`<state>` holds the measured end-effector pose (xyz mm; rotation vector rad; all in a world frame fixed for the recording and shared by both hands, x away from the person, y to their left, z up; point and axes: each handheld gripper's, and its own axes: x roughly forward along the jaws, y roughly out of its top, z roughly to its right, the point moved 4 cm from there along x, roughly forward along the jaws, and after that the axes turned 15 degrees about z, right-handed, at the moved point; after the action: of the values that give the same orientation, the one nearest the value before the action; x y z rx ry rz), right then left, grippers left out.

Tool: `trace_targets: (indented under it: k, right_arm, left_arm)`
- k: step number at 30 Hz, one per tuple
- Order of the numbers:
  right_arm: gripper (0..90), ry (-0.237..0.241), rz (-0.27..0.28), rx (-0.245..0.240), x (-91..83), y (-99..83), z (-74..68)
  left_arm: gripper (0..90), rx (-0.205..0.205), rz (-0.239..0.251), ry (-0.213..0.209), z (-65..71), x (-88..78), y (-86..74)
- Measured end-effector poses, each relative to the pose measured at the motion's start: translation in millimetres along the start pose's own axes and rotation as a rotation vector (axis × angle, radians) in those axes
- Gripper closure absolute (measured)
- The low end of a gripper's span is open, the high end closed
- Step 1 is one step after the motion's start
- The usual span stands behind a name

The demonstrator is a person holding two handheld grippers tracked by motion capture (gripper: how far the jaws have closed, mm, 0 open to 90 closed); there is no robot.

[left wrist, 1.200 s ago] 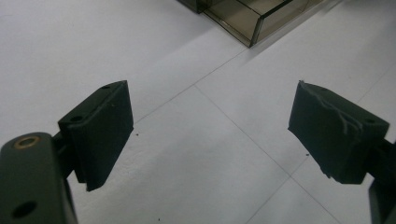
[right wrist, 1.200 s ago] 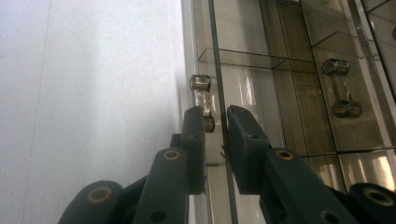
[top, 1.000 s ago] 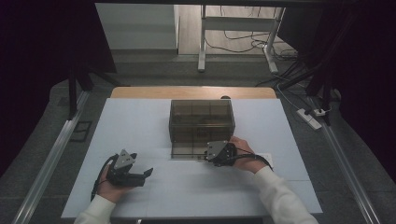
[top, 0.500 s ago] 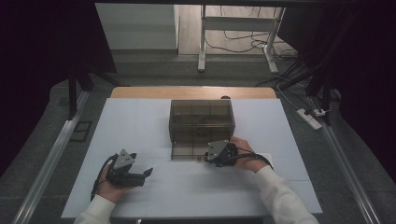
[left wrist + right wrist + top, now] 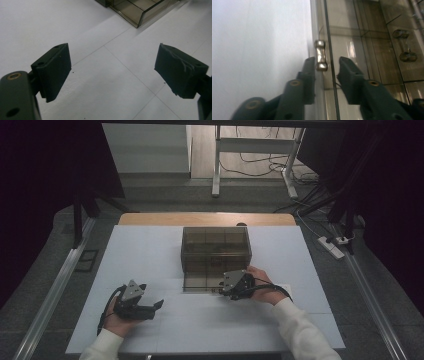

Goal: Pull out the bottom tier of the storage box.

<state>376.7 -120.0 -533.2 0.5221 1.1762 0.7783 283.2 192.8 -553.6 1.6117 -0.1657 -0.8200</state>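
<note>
A smoked see-through box point(image 5: 216, 249) stands mid-table, its bottom drawer point(image 5: 200, 284) pulled out toward me. At the drawer's front, my right gripper point(image 5: 223, 288) lies on its side in the person's hand. In the right gripper view its jaws point(image 5: 327, 65) straddle the drawer's front wall, and the small metal handle point(image 5: 321, 55) sits at the left fingertip with a gap to the other pad. These jaws have just been opening. My left gripper point(image 5: 154, 307) rests at the lower left, held wide open point(image 5: 112, 67) over bare table with nothing between its pads.
The white table top point(image 5: 145, 250) spreads around the box, with a wooden strip point(image 5: 205, 218) along its far edge. Another drawer handle point(image 5: 404, 45) shows through the smoked plastic. On the floor to the right lies a power strip point(image 5: 332, 246). Metal rails run along both sides.
</note>
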Motion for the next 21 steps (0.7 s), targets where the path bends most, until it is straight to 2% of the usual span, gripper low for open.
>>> trace_targets:
  k: [2,9,18,21]
  right_arm:
    - [60.5,-0.009,0.029,0.034,-2.1,1.7,1.6]
    - [47.9,-0.085,0.084,0.145,-6.9,3.9,5.6]
    - [45.3,-0.153,0.148,0.278,-18.0,2.0,8.6]
    - [44.6,-0.175,0.142,0.290,-22.3,-1.0,7.2]
  left_arm:
    - [13.7,-0.001,0.003,0.001,0.1,-0.3,0.2]
    - [13.7,-0.001,0.005,0.003,0.6,-0.7,0.4]
    - [13.7,-0.001,0.006,0.000,0.8,-0.8,0.6]
    - [13.7,0.000,0.006,-0.001,0.9,-0.8,0.6]
